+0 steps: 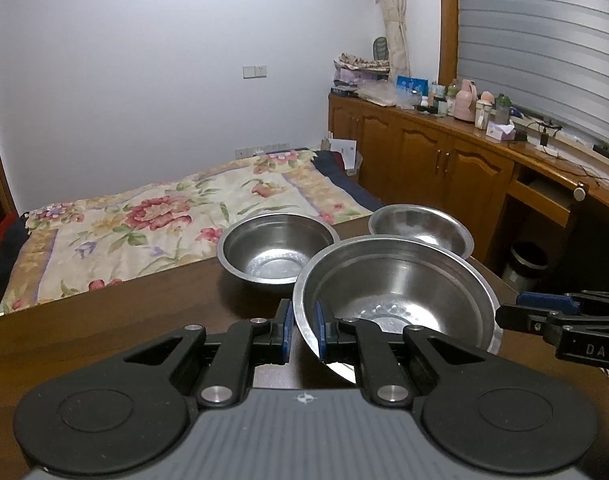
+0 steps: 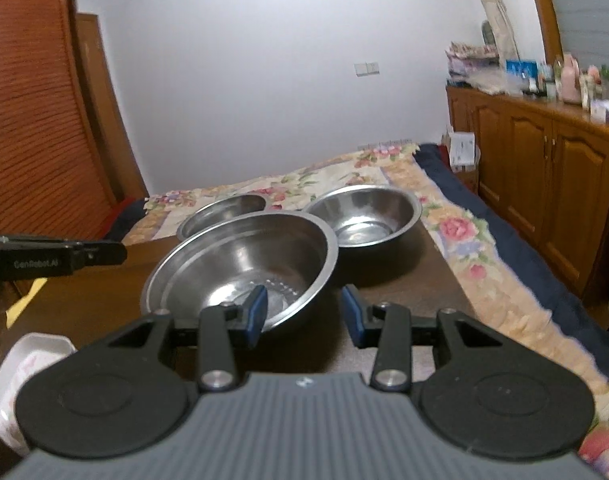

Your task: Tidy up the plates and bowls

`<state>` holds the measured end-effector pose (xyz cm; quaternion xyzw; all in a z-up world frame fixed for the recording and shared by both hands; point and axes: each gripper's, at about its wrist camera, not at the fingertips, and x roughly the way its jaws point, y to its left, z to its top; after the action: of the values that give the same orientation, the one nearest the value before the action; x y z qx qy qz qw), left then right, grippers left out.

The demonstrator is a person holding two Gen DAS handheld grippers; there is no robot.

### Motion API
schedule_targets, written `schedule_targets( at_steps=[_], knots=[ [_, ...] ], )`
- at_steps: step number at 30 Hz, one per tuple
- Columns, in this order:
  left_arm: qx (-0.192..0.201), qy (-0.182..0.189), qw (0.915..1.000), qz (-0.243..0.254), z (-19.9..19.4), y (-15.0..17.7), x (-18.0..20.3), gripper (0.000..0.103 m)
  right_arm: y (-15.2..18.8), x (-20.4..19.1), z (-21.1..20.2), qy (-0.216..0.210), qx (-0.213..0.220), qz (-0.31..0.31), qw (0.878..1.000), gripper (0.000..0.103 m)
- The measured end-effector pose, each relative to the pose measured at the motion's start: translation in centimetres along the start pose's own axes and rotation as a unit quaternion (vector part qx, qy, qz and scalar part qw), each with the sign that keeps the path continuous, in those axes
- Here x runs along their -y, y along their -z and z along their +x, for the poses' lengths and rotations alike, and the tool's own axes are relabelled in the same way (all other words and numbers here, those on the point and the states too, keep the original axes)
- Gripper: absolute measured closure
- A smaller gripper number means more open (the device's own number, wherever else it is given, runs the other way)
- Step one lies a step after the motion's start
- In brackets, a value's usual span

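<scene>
Three steel bowls stand on a dark wooden table (image 1: 104,320). The big bowl (image 1: 396,292) is nearest and tilted; my left gripper (image 1: 303,330) is shut on its near-left rim. Behind it stand a medium bowl (image 1: 276,250) at left and a small bowl (image 1: 420,228) at right. In the right wrist view the big bowl (image 2: 240,264) is tilted, with the small bowl (image 2: 224,212) behind it and the medium bowl (image 2: 364,216) at right. My right gripper (image 2: 304,312) is open, its left finger over the big bowl's near rim. The right gripper also shows in the left wrist view (image 1: 544,312).
A bed with a floral quilt (image 1: 164,216) lies just beyond the table's far edge. A wooden cabinet run (image 1: 444,152) with clutter on top lines the right wall. A white tray (image 2: 28,364) sits at the near left of the table. A wardrobe (image 2: 36,120) stands at left.
</scene>
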<state>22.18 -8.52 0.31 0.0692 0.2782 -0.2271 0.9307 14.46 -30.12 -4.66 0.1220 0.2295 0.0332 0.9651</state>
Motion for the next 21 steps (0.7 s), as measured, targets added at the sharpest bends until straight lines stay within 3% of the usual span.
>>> schedule_targets(
  at_steps=[12,16,21],
  knots=[
    [-0.035,0.014,0.9989,-0.028,3.2,0.0,-0.3,0.09,-0.5,0.2,1.6,-0.004,-0.022,0.024,0.999,0.062],
    [-0.036,0.017,0.9987,-0.031,3.3,-0.2,-0.1,0.09,-1.0,0.2,2.2,0.001,-0.018,0.027,0.999,0.072],
    [-0.037,0.003,0.9988,-0.032,3.9,-0.2,-0.3,0.09,-1.0,0.3,3.2,0.007,-0.028,0.026,0.999,0.076]
  ],
)
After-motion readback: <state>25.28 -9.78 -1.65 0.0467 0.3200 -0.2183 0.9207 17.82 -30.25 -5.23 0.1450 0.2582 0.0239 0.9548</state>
